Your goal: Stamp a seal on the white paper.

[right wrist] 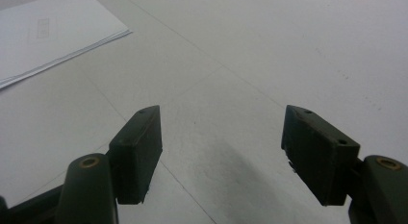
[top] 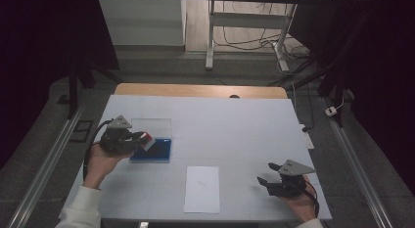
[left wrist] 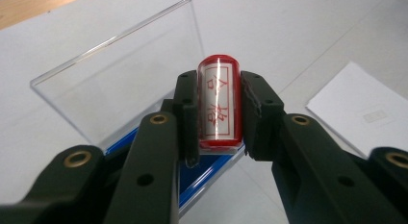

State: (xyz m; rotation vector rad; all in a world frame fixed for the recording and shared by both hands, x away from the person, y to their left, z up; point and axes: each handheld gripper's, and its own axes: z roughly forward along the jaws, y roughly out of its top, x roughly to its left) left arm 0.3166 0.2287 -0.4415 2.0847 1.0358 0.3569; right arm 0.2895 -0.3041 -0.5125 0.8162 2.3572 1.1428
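My left gripper (left wrist: 219, 101) is shut on a red and clear stamp (left wrist: 220, 101) with red characters on its side, held just above a blue ink-pad case (left wrist: 211, 173) whose clear lid (left wrist: 120, 84) stands open. From above, that left gripper (top: 142, 138) holds the stamp (top: 148, 141) over the blue case (top: 159, 150) at the left of the table. My right gripper (top: 266, 175) rests at the table's front right, open, with nothing between its pads (right wrist: 137, 149). A white sheet of paper (top: 202, 189) lies between the two hands.
The white table top (top: 235, 130) has a wooden strip along its far edge. The paper (right wrist: 48, 31) lies ahead and to the left of my right gripper, and its corner (left wrist: 365, 113) lies right of the left one. Beyond the table stand a desk frame (top: 244, 32) and floor cables.
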